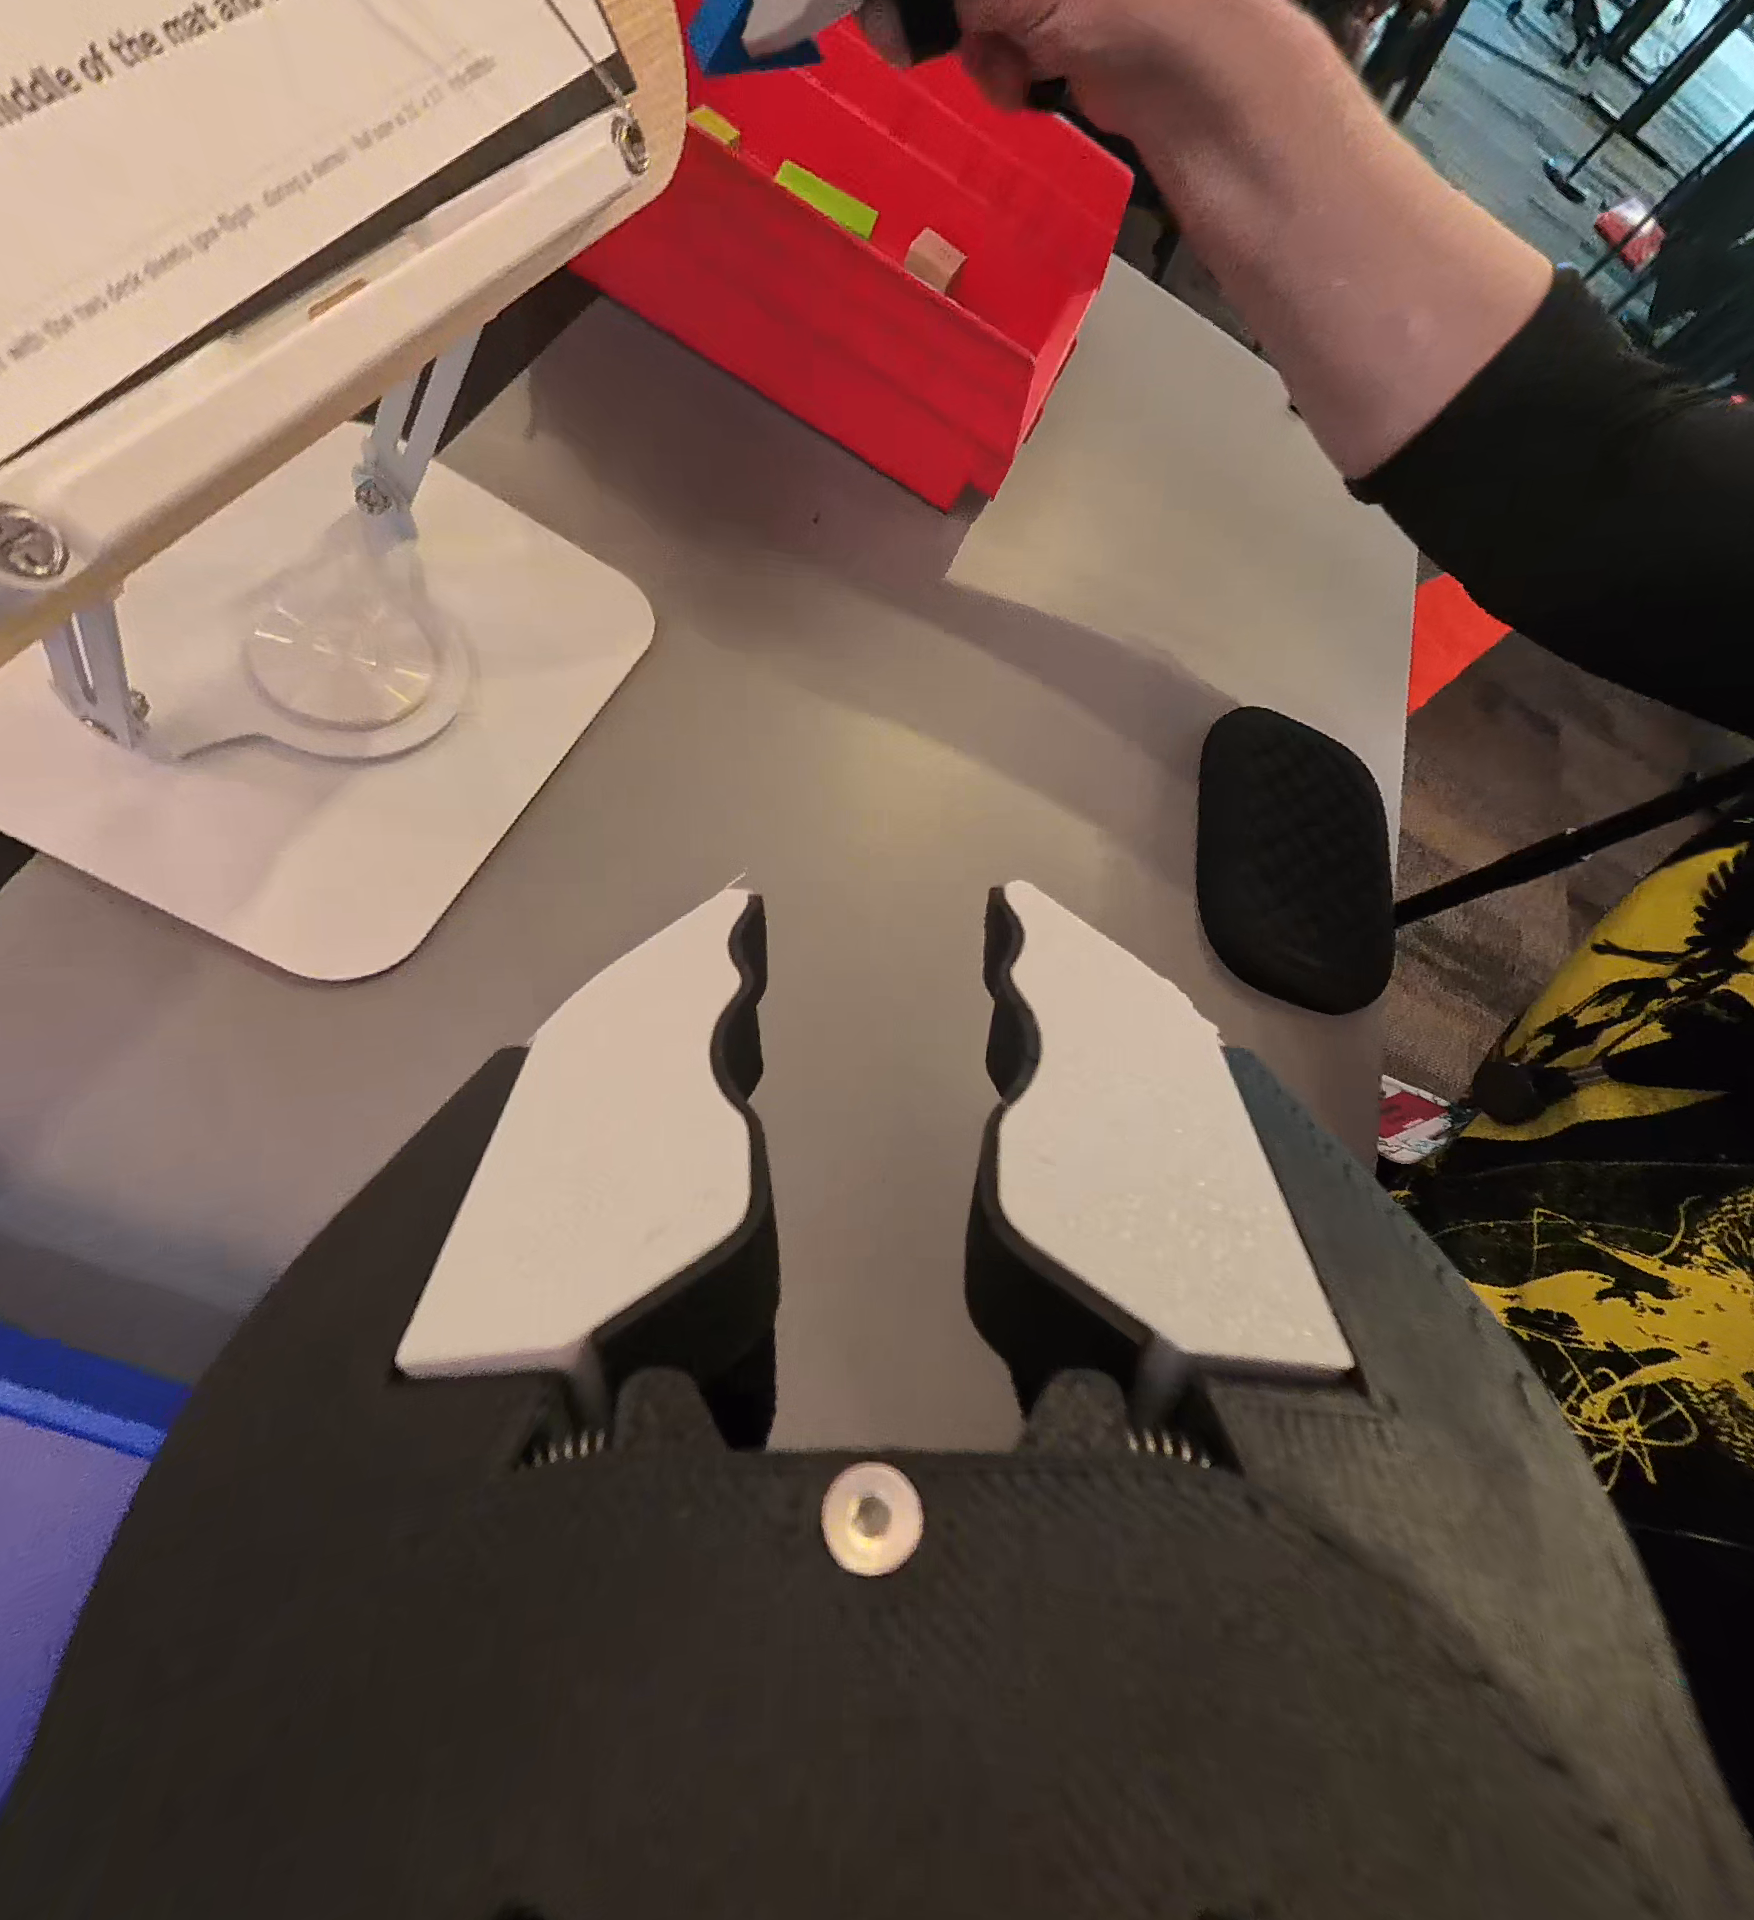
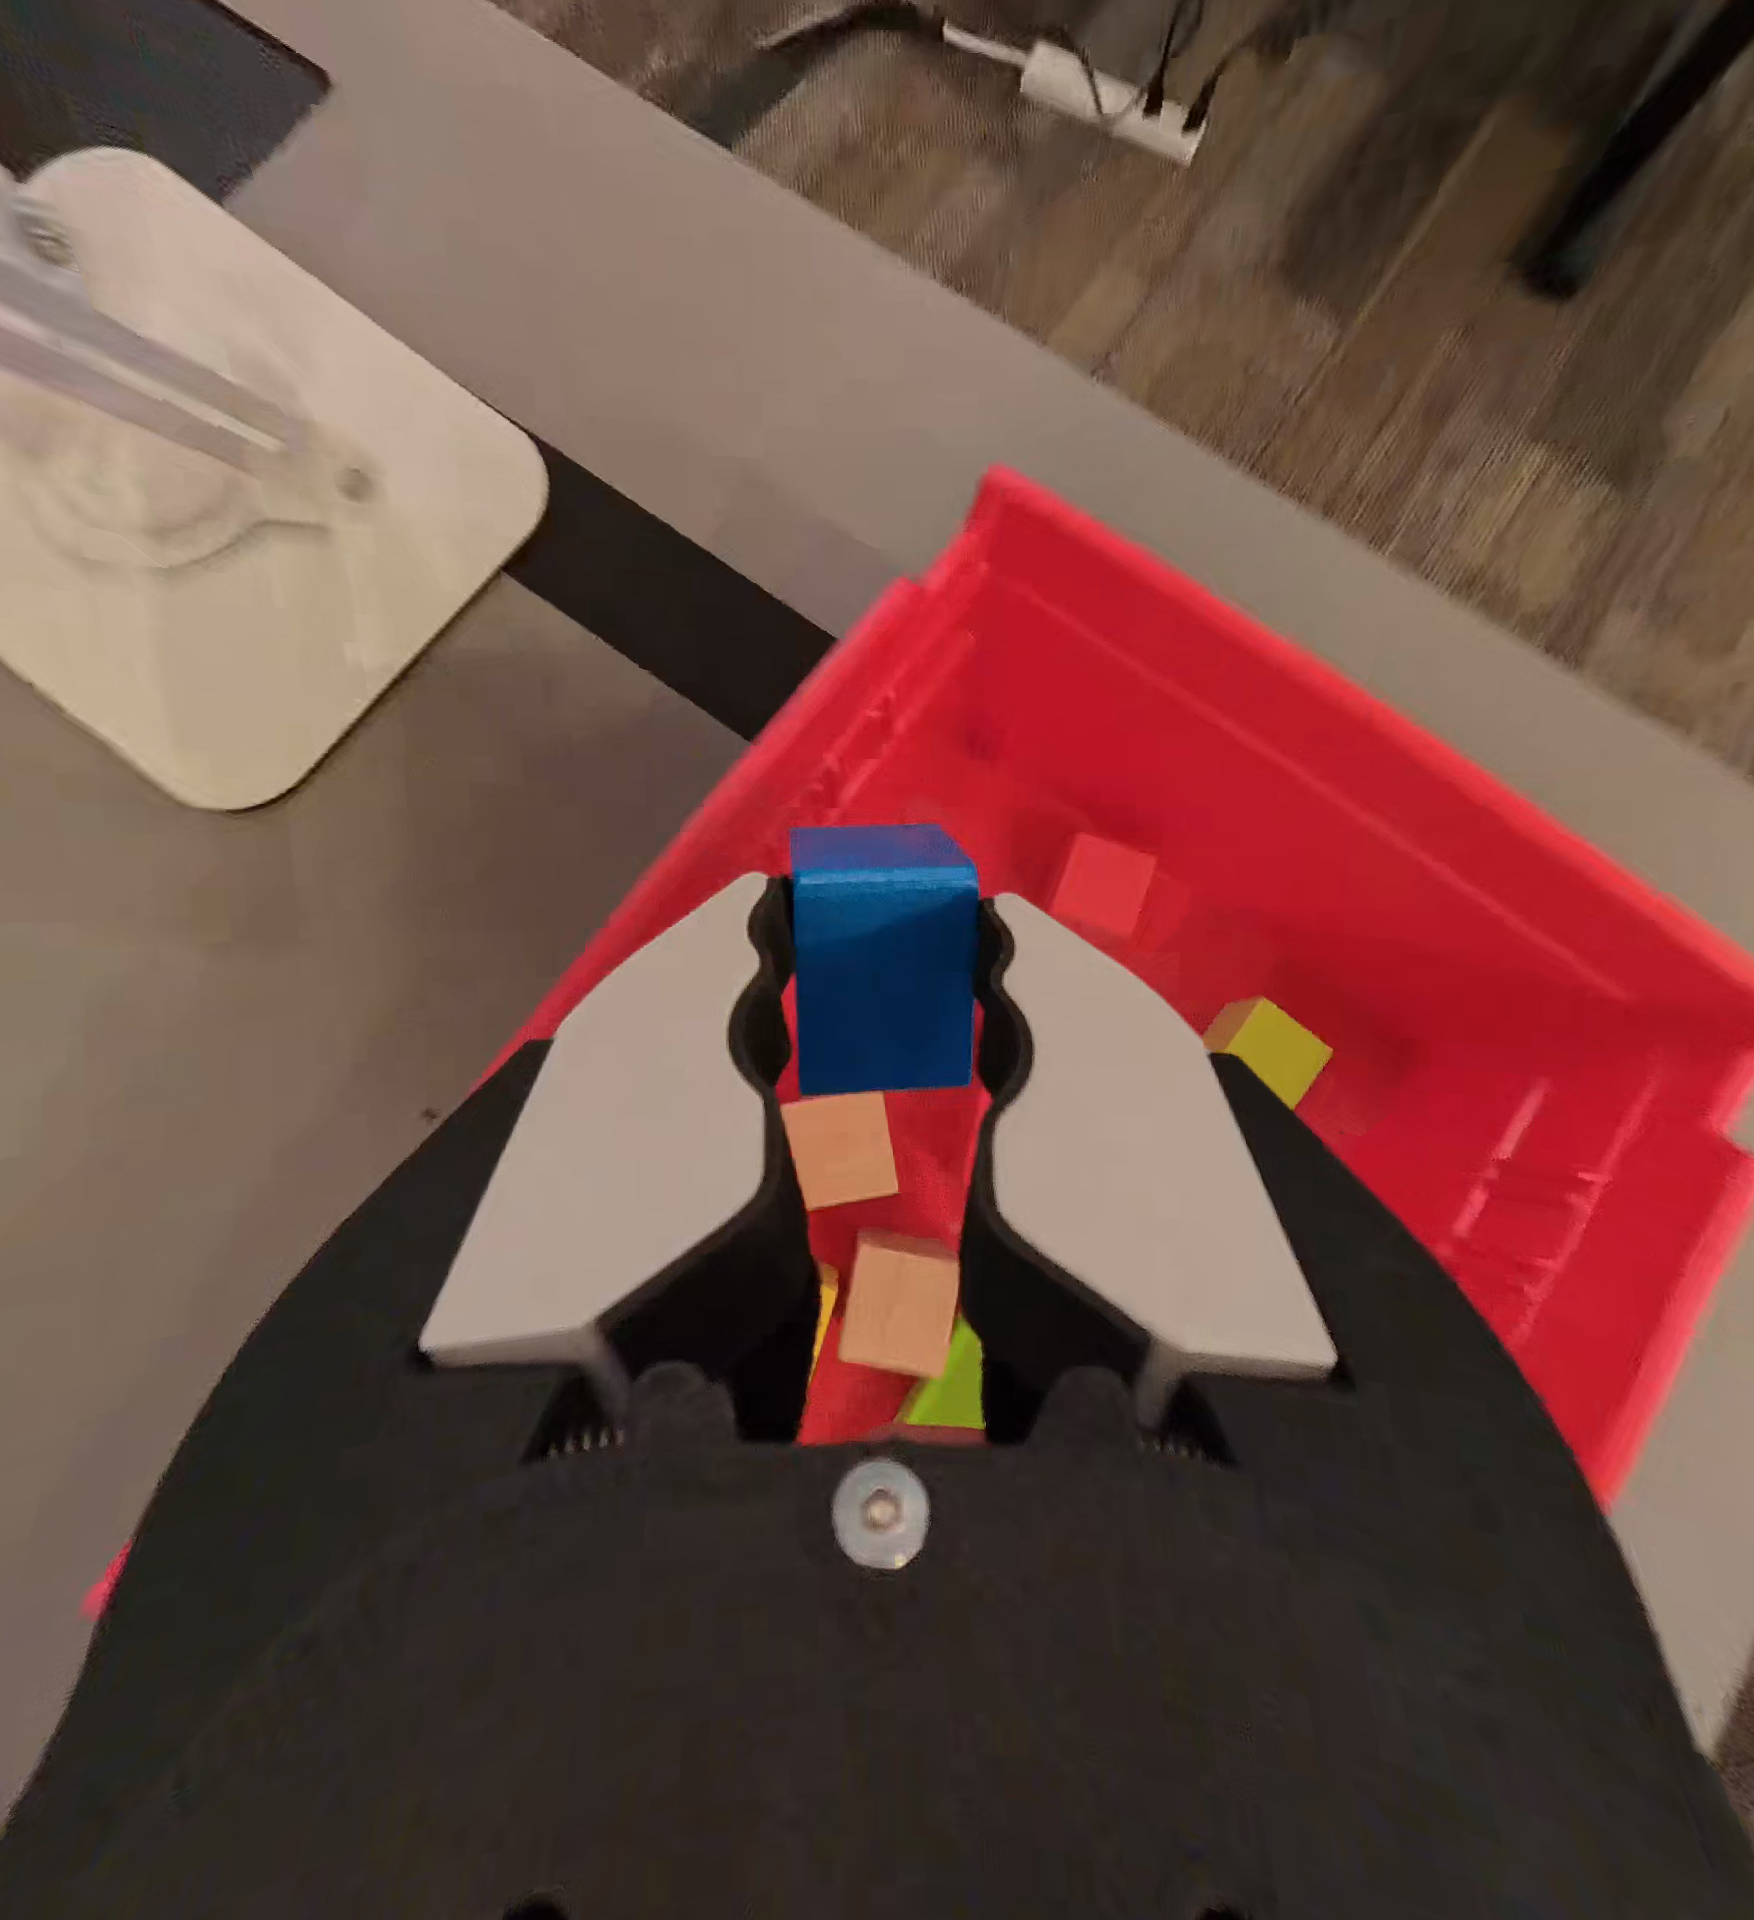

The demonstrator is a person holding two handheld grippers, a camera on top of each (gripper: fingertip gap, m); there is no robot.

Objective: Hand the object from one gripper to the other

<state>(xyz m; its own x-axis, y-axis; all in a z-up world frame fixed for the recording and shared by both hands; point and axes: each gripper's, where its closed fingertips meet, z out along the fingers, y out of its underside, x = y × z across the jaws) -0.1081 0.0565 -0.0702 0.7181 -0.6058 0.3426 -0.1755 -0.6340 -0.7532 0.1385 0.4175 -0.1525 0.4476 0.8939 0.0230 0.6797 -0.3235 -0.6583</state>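
My right gripper (image 2: 881, 940) is shut on a blue block (image 2: 883, 966); both pads press its sides and hold it above the red bin (image 2: 1372, 831). In the left wrist view the blue block (image 1: 722, 36) shows at the top edge, in the other gripper held by a hand (image 1: 1112, 62) over the red bin (image 1: 852, 343). My left gripper (image 1: 873, 935) is open with nothing between its fingers, over the grey table (image 1: 852, 727).
Several small coloured blocks lie in the red bin: red (image 2: 1107, 883), yellow-green (image 2: 1268, 1044), tan (image 2: 842, 1148). A white stand base (image 1: 281, 779) with a sign board (image 1: 229, 208) is at left. A black oval pad (image 1: 1294, 862) lies near the table's right edge. A blue bin (image 1: 11, 1507) is at lower left. My right fingertips sit around 45 centimetres from my left ones.
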